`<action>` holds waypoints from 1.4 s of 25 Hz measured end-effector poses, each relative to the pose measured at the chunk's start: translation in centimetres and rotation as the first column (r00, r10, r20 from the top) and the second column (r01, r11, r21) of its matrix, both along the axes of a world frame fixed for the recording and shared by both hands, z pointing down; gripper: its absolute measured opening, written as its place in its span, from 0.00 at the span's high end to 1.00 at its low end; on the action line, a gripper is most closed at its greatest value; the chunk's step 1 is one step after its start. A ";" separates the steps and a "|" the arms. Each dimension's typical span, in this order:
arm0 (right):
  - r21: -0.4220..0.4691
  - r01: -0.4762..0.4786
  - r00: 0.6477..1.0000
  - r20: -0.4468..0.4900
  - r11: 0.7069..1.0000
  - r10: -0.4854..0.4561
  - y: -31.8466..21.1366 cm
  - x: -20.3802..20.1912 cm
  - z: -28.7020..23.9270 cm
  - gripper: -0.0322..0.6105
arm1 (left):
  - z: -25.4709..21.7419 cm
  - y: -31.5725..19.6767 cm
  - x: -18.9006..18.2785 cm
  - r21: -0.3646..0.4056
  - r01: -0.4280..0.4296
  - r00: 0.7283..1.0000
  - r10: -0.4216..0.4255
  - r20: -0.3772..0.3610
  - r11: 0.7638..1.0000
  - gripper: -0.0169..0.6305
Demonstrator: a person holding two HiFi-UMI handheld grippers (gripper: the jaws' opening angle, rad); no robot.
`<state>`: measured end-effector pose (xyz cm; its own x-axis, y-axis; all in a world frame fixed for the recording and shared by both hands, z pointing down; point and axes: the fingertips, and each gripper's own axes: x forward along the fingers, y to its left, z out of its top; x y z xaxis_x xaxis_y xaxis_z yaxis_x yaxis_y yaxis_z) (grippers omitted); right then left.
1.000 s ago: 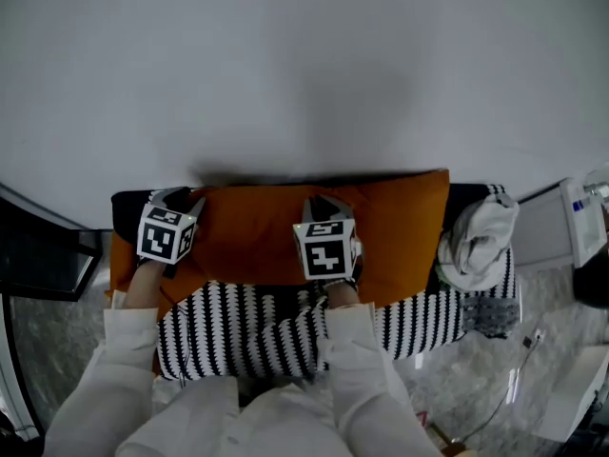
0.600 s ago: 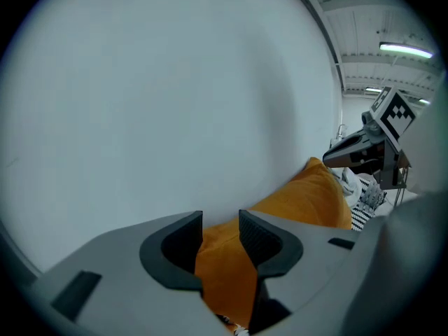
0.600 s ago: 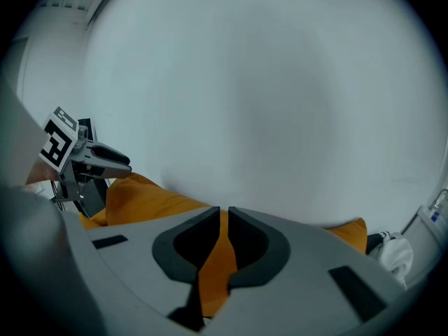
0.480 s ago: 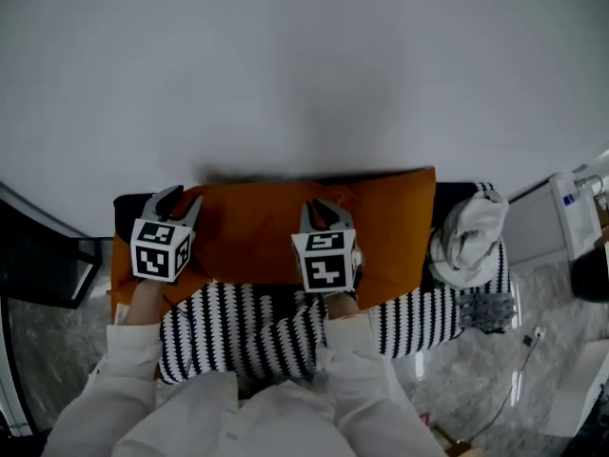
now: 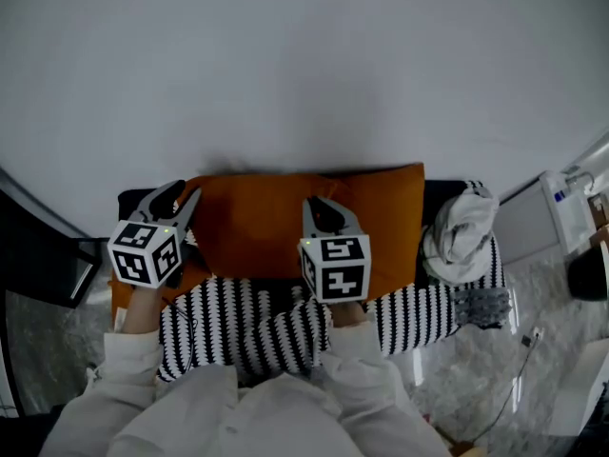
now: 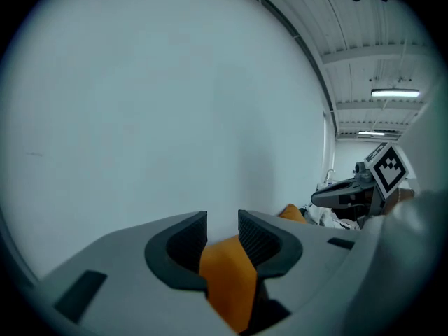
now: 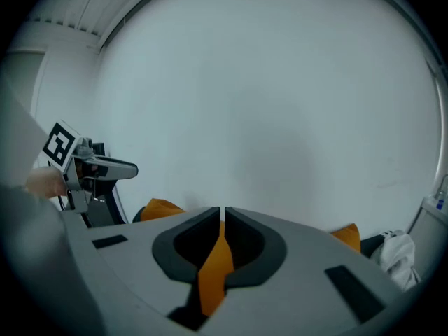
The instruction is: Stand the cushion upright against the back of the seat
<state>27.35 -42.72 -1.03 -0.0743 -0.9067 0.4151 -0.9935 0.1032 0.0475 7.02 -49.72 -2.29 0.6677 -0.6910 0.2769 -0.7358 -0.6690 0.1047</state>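
Observation:
The orange cushion (image 5: pixel 271 231) lies along the back of the seat, lifted at its near edge and leaning toward the white wall. My left gripper (image 5: pixel 176 196) is shut on the cushion's left end; in the left gripper view a fold of orange fabric (image 6: pixel 227 278) sits pinched between its pads (image 6: pixel 257 238). My right gripper (image 5: pixel 324 208) is shut on the cushion near its middle, and a thin orange fold (image 7: pixel 215 264) runs through its nearly closed jaws. The cushion's two top corners (image 7: pixel 159 208) show past the right gripper.
A black-and-white striped cover (image 5: pixel 428 312) drapes the seat below the cushion. A white cloth bundle (image 5: pixel 461 236) sits at the seat's right end, with a grey knit piece (image 5: pixel 485 305) beside it. The white wall (image 5: pixel 304 65) rises directly behind. Marble floor (image 5: pixel 533 369) is at the right.
Both grippers have risen toward the camera with the cushion in them. The cushion's near edge has come up and it looks narrower, tipped more toward the wall.

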 end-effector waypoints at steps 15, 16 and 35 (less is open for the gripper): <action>0.175 0.159 0.962 0.195 0.972 -0.192 7.4 -6.2 -3.3 0.93 | -3.2 9.6 1.5 0.049 -0.155 0.960 0.162 -0.227 0.987 0.96; 0.189 0.167 0.958 0.202 0.968 -0.204 7.8 -6.5 -3.4 0.93 | -3.0 10.3 1.8 0.042 -0.170 0.958 0.175 -0.228 0.985 0.96; 0.192 0.216 0.950 0.187 0.957 -0.252 11.8 -9.2 -0.5 0.93 | 2.7 17.4 5.1 -0.111 -0.268 0.942 0.237 -0.237 0.957 0.96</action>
<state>18.14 -30.88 -1.56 -0.3609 -0.9082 0.2119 -0.9319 0.3423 -0.1198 12.12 -32.35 0.45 0.8700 -0.4567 0.1857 -0.4928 -0.7968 0.3495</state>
